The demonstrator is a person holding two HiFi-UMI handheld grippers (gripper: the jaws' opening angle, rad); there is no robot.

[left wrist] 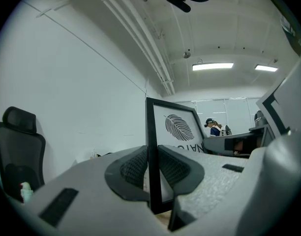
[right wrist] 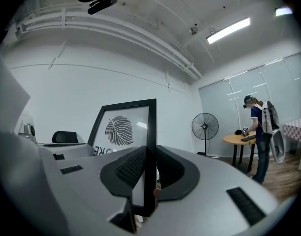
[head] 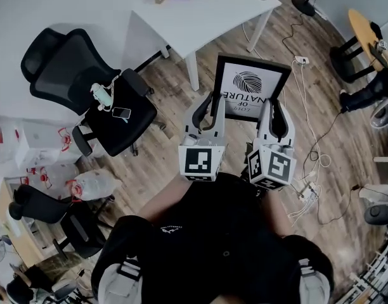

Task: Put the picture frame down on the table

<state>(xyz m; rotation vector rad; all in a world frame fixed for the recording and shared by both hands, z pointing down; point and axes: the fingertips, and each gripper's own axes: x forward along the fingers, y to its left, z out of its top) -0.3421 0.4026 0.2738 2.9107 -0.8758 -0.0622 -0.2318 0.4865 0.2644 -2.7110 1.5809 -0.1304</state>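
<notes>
The black picture frame (head: 251, 84), showing a leaf print and the word "NATURE" upside down in the head view, hangs over the wood floor (head: 181, 100) near the white bench (head: 200, 11). The left gripper (head: 211, 103) jaws clamp its left edge, and the right gripper (head: 274, 106) jaws clamp its right edge.

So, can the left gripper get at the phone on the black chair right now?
Probably not yet: the left gripper is shut on the picture frame, shared with the right gripper. Nothing seems to block the way to the phone, but it is occupied.
</notes>
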